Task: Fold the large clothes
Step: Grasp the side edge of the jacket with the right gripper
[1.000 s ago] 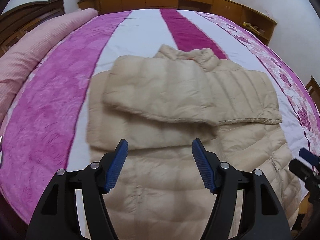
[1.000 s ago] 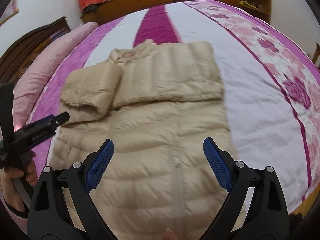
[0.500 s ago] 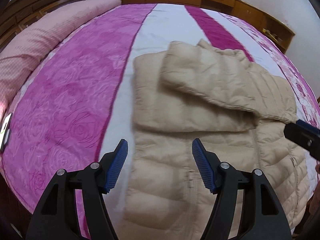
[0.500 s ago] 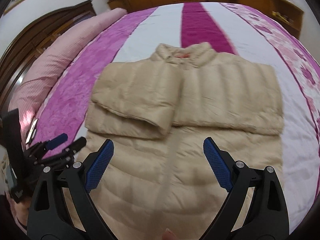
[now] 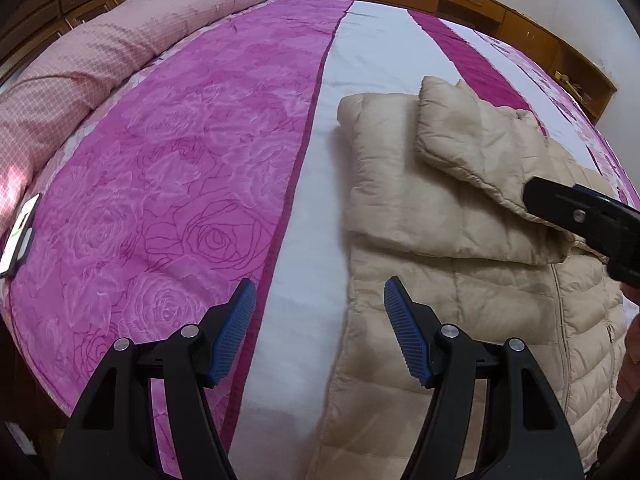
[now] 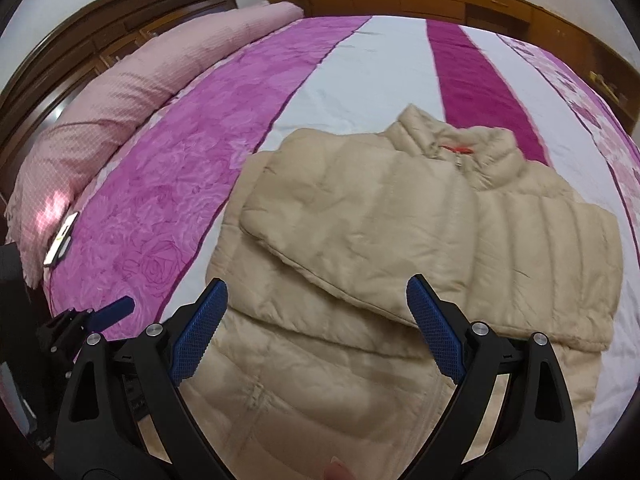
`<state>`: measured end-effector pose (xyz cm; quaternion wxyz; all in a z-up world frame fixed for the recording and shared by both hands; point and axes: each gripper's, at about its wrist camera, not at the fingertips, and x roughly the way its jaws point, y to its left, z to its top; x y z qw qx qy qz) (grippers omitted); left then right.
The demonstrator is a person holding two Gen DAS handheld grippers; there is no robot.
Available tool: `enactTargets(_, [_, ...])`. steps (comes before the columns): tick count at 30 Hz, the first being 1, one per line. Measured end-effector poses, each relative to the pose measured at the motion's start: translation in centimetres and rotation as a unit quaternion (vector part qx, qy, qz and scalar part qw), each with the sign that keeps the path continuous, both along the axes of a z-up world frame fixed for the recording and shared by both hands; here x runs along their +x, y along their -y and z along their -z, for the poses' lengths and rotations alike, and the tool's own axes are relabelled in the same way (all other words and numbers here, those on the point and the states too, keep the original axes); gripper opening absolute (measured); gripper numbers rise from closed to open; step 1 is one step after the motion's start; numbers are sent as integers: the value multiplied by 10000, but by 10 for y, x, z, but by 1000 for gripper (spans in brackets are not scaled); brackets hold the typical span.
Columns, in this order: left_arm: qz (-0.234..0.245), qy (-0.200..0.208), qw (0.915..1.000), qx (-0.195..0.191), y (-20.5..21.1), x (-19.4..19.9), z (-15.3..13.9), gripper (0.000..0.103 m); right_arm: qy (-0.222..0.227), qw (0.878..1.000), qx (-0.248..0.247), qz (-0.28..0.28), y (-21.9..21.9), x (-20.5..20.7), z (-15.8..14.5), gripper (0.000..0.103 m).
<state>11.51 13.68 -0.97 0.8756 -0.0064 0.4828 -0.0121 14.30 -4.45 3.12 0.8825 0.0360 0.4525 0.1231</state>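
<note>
So your left gripper (image 5: 318, 334) sat wide open with nothing in it, over the white stripe at the jacket's left edge, lower side seam just beside its right pad. A second ago it was centred over the jacket body; you'd swung it left, off the fabric. Right gripper (image 6: 316, 336) was also spread wide and empty, hovering over the cuff of the folded sleeve (image 6: 336, 248); it had shifted left from the hem area and pushed closer.

Puffer jacket (image 6: 400, 280) lay face up on the bedspread (image 5: 180, 160), collar (image 6: 460, 148) away from you, both sleeves already crossed over the chest. It hadn't moved across the frames, so only your hands repositioned.

Read: sleeve folds done, body fold not started. Left looked lined up to pinch the left side edge, probably for a lengthwise fold. Slippery, puffy shell; my guess is that a shallow pinch slides off. Phone (image 5: 18, 236) sat near the bed edge, well clear.
</note>
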Motion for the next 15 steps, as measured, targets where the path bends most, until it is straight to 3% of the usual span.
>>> enactTargets(15, [-31, -81, 9999, -67, -8, 11, 12, 66, -5, 9998, -121, -171, -21, 27, 29, 90])
